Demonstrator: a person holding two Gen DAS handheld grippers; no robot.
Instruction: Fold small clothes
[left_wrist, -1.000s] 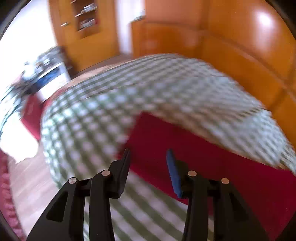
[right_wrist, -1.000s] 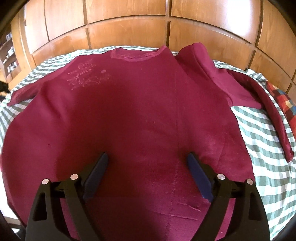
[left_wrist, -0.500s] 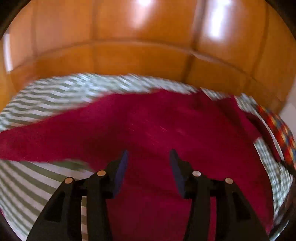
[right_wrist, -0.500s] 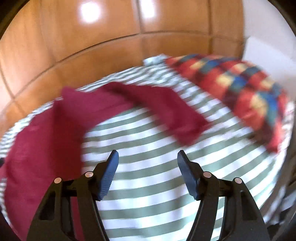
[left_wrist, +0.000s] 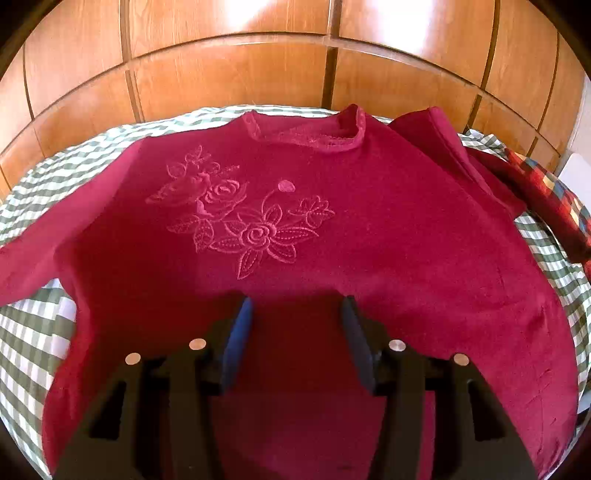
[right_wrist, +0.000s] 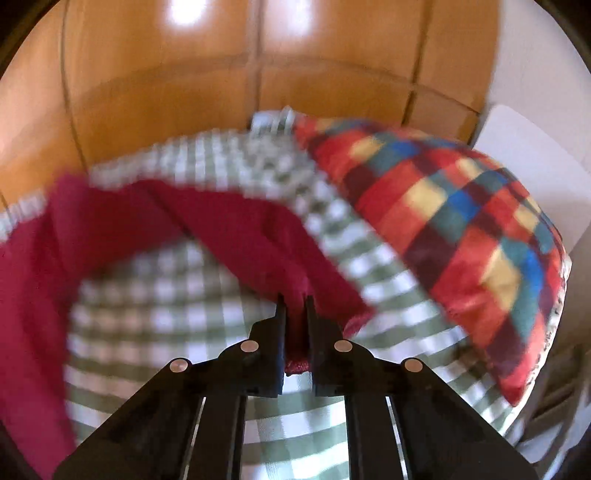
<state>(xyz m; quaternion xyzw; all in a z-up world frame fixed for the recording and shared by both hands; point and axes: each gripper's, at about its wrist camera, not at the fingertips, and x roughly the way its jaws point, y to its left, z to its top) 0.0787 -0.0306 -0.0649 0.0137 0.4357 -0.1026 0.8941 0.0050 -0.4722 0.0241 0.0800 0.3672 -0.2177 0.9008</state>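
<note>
A dark red sweater (left_wrist: 332, 229) with embroidered flowers (left_wrist: 240, 214) lies flat, front up, on a green-and-white checked bed cover (left_wrist: 33, 332). Its neck points to the wooden wall. My left gripper (left_wrist: 295, 317) is open and empty, low over the sweater's lower middle. In the right wrist view my right gripper (right_wrist: 294, 301) is shut on the cuff end of the sweater's right sleeve (right_wrist: 236, 221), which runs back left to the sweater's body (right_wrist: 26, 295). That view is blurred.
A wooden panelled wall (left_wrist: 229, 74) stands right behind the bed. A multicoloured checked pillow (right_wrist: 454, 221) lies at the bed's right end, close to the held sleeve, and shows at the left wrist view's right edge (left_wrist: 554, 188). White furniture (right_wrist: 532, 155) stands beyond it.
My left gripper swung from the bed's left side to over the sweater's middle and opened wider. My right gripper moved right to the sleeve end and shut on it.
</note>
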